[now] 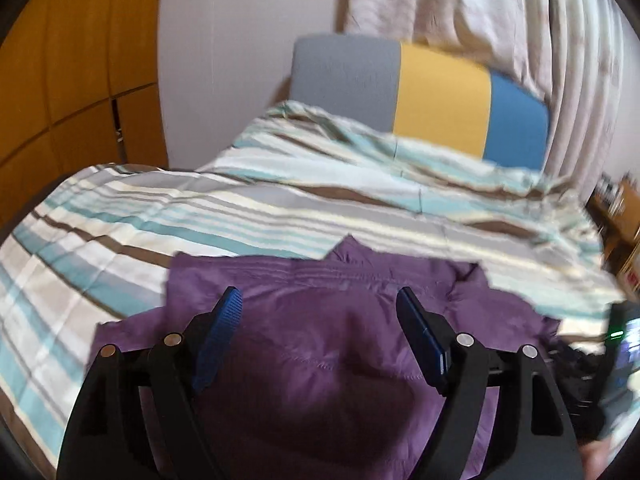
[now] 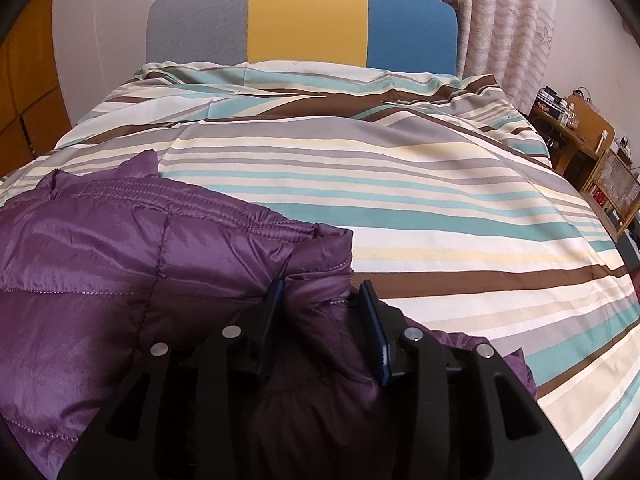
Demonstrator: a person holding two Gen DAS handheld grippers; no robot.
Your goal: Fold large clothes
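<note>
The jacket (image 2: 120, 264), a shiny purple quilted puffer, lay on the striped duvet (image 2: 440, 200), at the end away from the headboard (image 2: 308, 20). The left gripper (image 1: 318, 336) hung over it, jaws wide and empty. The right gripper (image 2: 320, 320) straddled a puffy corner, jaws parted, seemingly letting go. Judging by that, a fold was just laid; next comes a fresh edge grip.

I see a bed (image 2: 400, 168) covered by a striped duvet (image 2: 440, 216) in teal, cream, grey and brown bands, rumpled toward the headboard (image 2: 304, 16). Headboard panels: grey, yellow, blue. A purple quilted jacket (image 2: 120, 264) lies directly on the duvet at the near end, toward the left side in my right wrist view.
</note>
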